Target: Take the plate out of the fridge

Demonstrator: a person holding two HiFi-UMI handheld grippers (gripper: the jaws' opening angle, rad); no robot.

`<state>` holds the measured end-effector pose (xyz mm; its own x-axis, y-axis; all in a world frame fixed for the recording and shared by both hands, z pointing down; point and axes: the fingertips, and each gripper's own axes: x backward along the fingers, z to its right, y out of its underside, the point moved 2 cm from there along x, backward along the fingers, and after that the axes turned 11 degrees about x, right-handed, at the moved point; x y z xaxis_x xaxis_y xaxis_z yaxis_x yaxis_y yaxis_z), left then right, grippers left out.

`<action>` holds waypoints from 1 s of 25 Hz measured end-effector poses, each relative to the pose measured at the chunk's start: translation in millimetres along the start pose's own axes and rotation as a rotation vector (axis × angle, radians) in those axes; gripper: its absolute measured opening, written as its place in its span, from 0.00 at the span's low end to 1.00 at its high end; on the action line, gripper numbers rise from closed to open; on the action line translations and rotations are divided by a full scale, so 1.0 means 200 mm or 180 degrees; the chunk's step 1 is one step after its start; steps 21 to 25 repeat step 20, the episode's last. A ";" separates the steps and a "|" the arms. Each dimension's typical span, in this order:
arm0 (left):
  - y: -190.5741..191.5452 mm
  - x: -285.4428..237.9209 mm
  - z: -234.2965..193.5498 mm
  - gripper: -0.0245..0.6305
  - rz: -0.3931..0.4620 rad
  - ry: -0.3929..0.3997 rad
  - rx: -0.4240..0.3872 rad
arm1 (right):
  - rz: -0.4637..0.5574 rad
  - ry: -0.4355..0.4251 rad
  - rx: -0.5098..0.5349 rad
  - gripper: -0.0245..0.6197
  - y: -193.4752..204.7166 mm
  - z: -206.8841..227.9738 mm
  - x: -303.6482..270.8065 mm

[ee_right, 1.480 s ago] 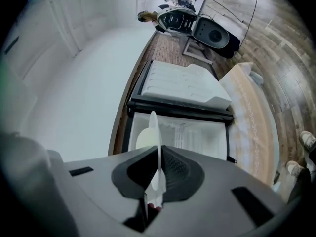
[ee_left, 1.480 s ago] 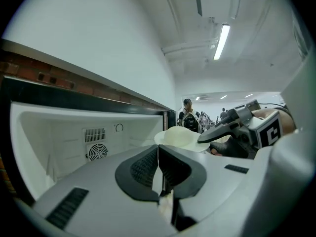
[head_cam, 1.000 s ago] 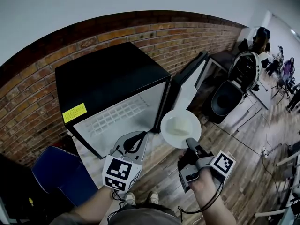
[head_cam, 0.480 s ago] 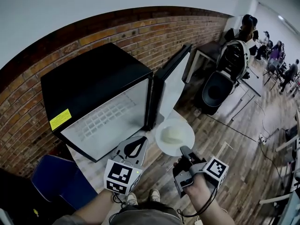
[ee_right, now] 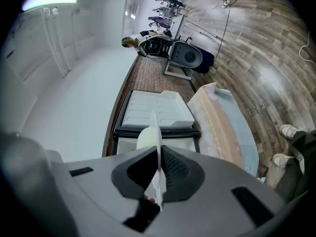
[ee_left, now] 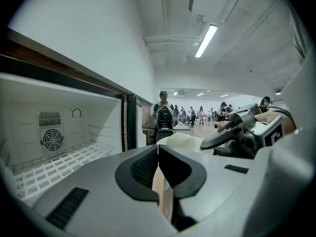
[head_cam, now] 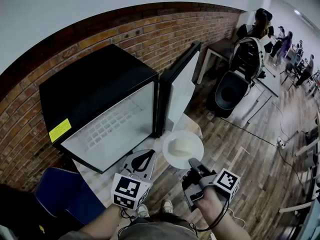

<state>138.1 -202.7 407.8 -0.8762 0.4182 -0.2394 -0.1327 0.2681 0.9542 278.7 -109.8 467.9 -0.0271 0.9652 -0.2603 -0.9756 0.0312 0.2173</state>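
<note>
Brick wall point(head_cam: 150, 31) ran behind the black fridge point(head_cam: 95, 91). The fridge door point(head_cam: 181, 86) stood swung open at the fridge's right side, and I could see the white wire shelf point(head_cam: 107, 126) inside. The plate point(head_cam: 183, 149) was out of the fridge, held level just in front of the open door. Right gripper point(head_cam: 193, 163) had its fingers clamped on the plate's near rim. Left gripper point(head_cam: 149, 154) sat in front of the fridge opening, beside the plate, with its fingers pressed together and clear of the plate. A pale lump of food point(head_cam: 181, 145) sat on the plate.
</note>
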 end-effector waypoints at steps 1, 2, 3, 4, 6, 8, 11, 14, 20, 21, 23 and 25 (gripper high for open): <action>0.00 0.00 0.00 0.07 -0.0003 -0.0004 0.0000 | -0.0005 -0.0005 -0.0003 0.09 0.00 0.00 0.00; 0.00 0.00 -0.01 0.07 -0.0004 -0.0008 0.0001 | -0.0011 -0.0010 -0.0004 0.09 0.00 0.00 -0.01; 0.00 -0.01 -0.01 0.07 -0.0003 -0.0011 0.0002 | -0.0016 -0.0015 -0.0004 0.09 0.00 -0.01 -0.01; -0.01 -0.01 -0.01 0.07 0.0001 -0.0012 0.0003 | -0.0021 -0.0021 -0.0002 0.09 0.00 -0.01 -0.02; -0.02 -0.01 -0.02 0.07 0.0016 -0.0015 0.0006 | -0.0027 -0.0033 0.0006 0.09 -0.01 -0.03 -0.03; -0.03 -0.02 -0.02 0.07 0.0034 -0.0018 0.0011 | -0.0031 -0.0046 0.0011 0.09 -0.01 -0.04 -0.03; -0.03 -0.01 -0.04 0.07 0.0031 -0.0029 0.0010 | -0.0046 -0.0070 -0.0011 0.09 0.00 -0.04 -0.04; -0.03 0.00 -0.05 0.07 0.0044 -0.0049 0.0019 | -0.0074 -0.0096 -0.0038 0.09 0.02 -0.06 -0.04; -0.05 0.01 -0.04 0.07 0.0080 -0.0030 0.0016 | -0.0064 -0.0136 0.0007 0.09 0.00 -0.09 -0.04; -0.05 0.01 -0.04 0.07 0.0080 -0.0030 0.0016 | -0.0064 -0.0136 0.0007 0.09 0.00 -0.09 -0.04; -0.05 0.01 -0.04 0.07 0.0080 -0.0030 0.0016 | -0.0064 -0.0136 0.0007 0.09 0.00 -0.09 -0.04; -0.05 0.01 -0.04 0.07 0.0080 -0.0030 0.0016 | -0.0064 -0.0136 0.0007 0.09 0.00 -0.09 -0.04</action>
